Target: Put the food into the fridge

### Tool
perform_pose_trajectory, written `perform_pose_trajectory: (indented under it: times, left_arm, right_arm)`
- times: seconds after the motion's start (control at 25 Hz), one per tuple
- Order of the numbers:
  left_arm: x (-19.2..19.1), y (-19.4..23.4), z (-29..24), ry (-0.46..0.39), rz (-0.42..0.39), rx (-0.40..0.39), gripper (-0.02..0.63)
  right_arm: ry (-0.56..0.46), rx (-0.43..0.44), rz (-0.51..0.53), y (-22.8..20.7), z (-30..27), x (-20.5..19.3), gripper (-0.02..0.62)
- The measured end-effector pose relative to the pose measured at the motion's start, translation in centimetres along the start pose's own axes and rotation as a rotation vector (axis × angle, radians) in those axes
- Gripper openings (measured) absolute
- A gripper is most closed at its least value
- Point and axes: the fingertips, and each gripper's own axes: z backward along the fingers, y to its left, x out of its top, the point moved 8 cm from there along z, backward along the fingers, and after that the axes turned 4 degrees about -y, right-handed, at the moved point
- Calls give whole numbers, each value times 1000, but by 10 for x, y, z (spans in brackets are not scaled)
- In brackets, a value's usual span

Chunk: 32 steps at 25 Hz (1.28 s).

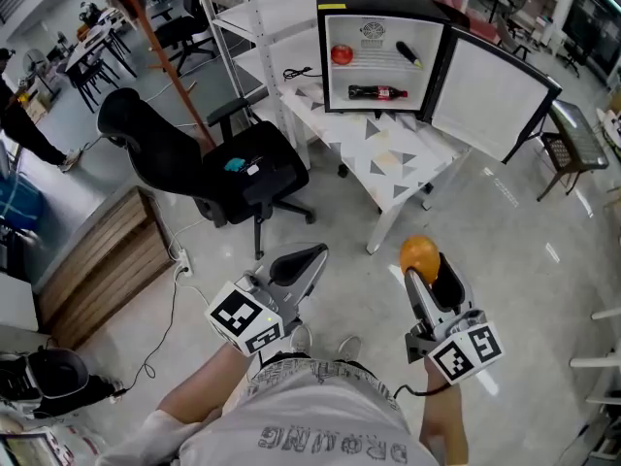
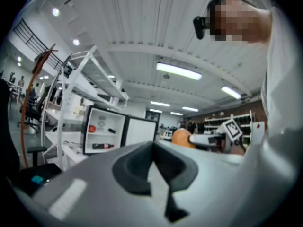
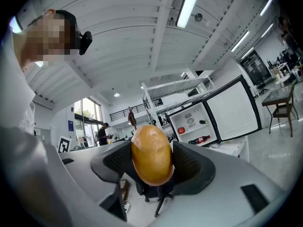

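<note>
A: What do we have in our right claw (image 3: pixel 151 161)?

B: Its two dark ribbed pads are clamped on a golden oval food (image 3: pixel 150 150), one pad on each flank. The food stands on end and rises above the pads.

A: And our left claw (image 2: pixel 152 150)?

B: Its jaws are pressed together with nothing between them. In the head view it sits at nine o'clock of the right claw, pointing roughly level, as the right one does.

A: Where is the fridge (image 1: pixel 380 10) from here?

B: At twelve o'clock of both claws and well apart from them, standing on a white table (image 1: pixel 393 168) with grey triangle marks. Its door (image 1: pixel 493 93) is swung wide open toward three o'clock.

A: What do we see inside it?

B: On the upper shelf there is a red round fruit (image 1: pixel 342 54) at the nine o'clock side and a dark item (image 1: pixel 408 53) at the three o'clock side; we cannot tell what that one is. On the lower level a cola bottle (image 1: pixel 378 92) lies on its side.

A: Anything else around us?

B: A black office chair (image 1: pixel 233 168) stands at eleven o'clock of our left claw, and a wooden panel (image 1: pixel 102 260) lies on the floor at nine o'clock.
</note>
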Motion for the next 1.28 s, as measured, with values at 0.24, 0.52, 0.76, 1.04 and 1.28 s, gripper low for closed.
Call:
perform_pose_trajectory:
  times: [0.24,0.52,0.76,1.04,1.28]
  left_arm:
    - [-6,-21,-13,0,-10,18,8]
    - [-15,-41,-25,2,-10,38,8]
    - [-17,-50,-31,6,-15,48,8]
    - [-17,-49,-33,4,-22,68,8]
    - [-22,-40,-44,3,-22,71,8]
  right_arm:
    - [8,17,-5,-20,16,2,264]
    - [18,31,-3,-40,30,4,264]
    - [22,40,-10,-50,37,5,264]
    - [23,53,-15,-57,31,5,264]
    - [25,54,-8,-69,23,4,264]
